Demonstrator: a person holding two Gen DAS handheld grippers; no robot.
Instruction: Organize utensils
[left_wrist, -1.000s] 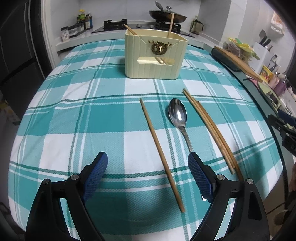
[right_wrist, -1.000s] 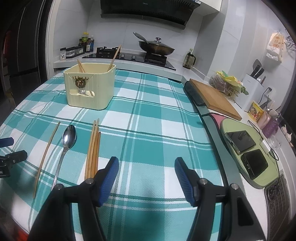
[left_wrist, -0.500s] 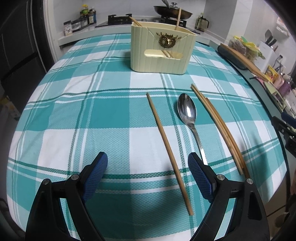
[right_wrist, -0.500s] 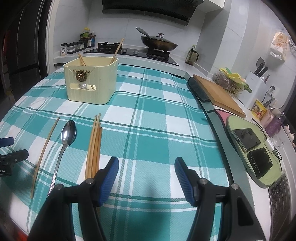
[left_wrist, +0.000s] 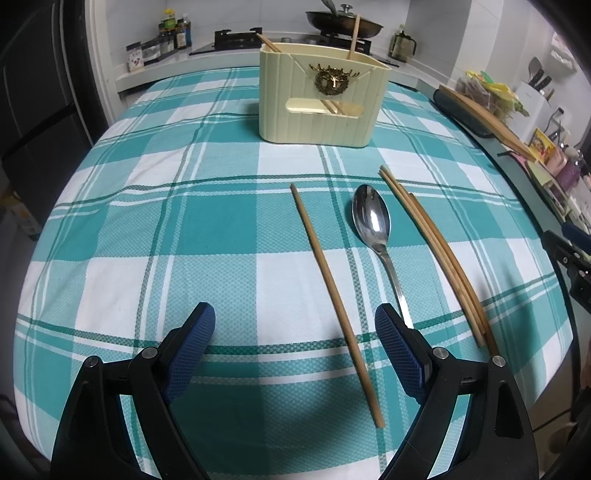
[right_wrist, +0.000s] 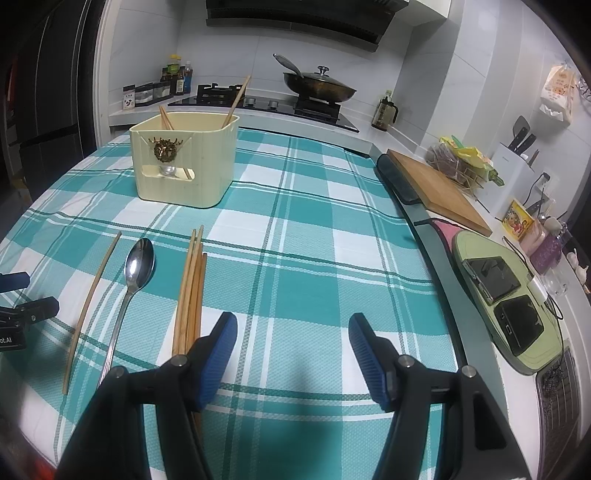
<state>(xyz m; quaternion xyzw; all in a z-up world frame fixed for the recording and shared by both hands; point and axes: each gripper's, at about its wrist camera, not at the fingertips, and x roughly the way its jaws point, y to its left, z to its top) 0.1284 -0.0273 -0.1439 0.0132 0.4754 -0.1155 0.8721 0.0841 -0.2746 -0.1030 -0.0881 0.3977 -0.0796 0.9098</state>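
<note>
Closer now, left tongs (left_wrist: 295, 343) gape over one loose chopstick (left_wrist: 334, 291); beside it one spoon (left_wrist: 373, 225), three bundled chopsticks (left_wrist: 436, 247); right tongs (right_wrist: 291, 343) apart.

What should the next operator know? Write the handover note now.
Left tongs: open, empty, above the near end of the single chopstick.
Right tongs: open, empty, just right of the chopstick bundle.
On the checked cloth, from the left: single chopstick, spoon, bundle, all lying loose and apart.
The cream utensil holder stands at the far side with a few chopsticks leaning in it; something metal shows through its slot in the right view.
Left: the single chopstick, the spoon and the bundle go into the holder.
</note>
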